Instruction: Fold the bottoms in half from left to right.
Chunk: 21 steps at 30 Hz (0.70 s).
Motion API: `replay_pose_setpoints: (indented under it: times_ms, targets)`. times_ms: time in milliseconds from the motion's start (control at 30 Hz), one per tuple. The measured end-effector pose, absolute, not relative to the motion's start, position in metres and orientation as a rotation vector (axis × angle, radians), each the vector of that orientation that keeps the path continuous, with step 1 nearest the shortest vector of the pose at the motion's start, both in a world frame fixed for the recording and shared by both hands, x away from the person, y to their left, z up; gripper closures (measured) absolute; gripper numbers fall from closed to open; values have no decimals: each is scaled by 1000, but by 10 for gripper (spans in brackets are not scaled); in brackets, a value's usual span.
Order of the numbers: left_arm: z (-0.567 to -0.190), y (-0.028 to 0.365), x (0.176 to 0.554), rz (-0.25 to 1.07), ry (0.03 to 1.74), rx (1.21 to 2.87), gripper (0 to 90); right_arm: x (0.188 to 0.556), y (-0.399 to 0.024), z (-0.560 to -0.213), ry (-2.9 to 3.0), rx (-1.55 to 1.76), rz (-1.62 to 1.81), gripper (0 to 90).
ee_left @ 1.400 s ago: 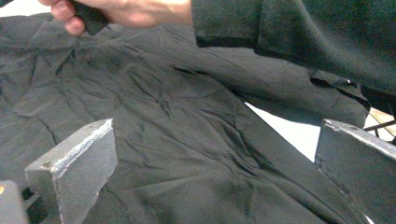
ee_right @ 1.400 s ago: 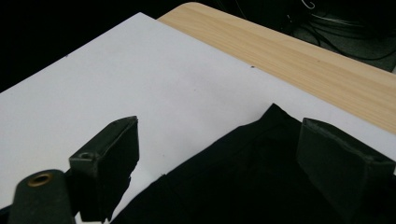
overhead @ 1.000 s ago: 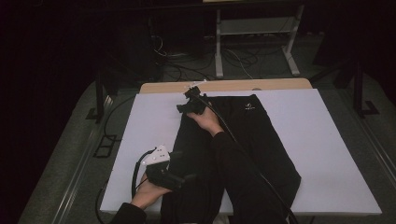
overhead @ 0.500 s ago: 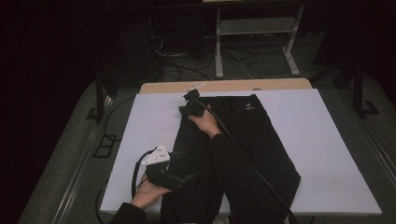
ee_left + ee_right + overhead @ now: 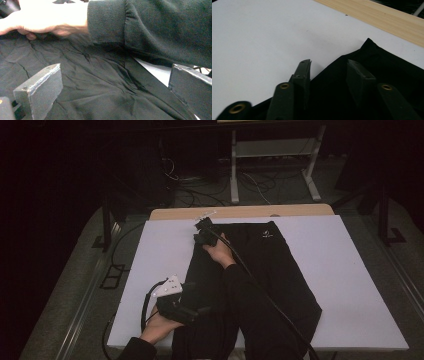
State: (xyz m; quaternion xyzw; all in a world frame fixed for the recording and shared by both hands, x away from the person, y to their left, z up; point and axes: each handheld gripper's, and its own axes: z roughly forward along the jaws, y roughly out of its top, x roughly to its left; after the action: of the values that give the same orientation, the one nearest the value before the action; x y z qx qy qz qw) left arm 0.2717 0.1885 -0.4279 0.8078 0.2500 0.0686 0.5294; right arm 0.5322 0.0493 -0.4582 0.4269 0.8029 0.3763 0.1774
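Looking across from left to right, take the black trousers (image 5: 250, 285) as your landmark: they lie flat on the white surface (image 5: 350, 270), long axis running from the waistband at the far edge down toward you, legs pointing at your side.

Your left tool (image 5: 192, 306) sits at the near-left edge of the trousers, low on the leg end. Its jaws stand wide apart over the cloth, with fabric under them but nothing pinched; the left gripper view shows the dark weave (image 5: 100, 82) between two well-separated jaws, and your right sleeve (image 5: 155, 27) crossing above.

Further right and farther away along the same edge, your right tool (image 5: 201, 234) is at the far-left corner of the trousers, by the waistband. Its jaws have just been closing, and in the right gripper view the corner of the cloth (image 5: 367, 50) lies between and just ahead of them, one jaw over white surface, the other over black. They are partly closed, not yet pressed on the fabric as far as I can judge.

So both tools work the trousers' left edge, and the right tool is the nearer to that corner.
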Motion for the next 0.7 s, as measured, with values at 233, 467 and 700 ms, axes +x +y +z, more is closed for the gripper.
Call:
replay_pose_setpoints:
  times_ms: [233, 467, 700]
  targets:
    - [-428, 189, 272, 164, 602, 1931, 0, 532, 48, -457, 2266, 1234, 1055, 702]
    - [-428, 192, 272, 178, 631, 1926, 0, 531, 49, -456, 2277, 1222, 1031, 832]
    - [-430, 198, 271, 182, 710, 1949, 0, 528, 48, -452, 2280, 1222, 1024, 849]
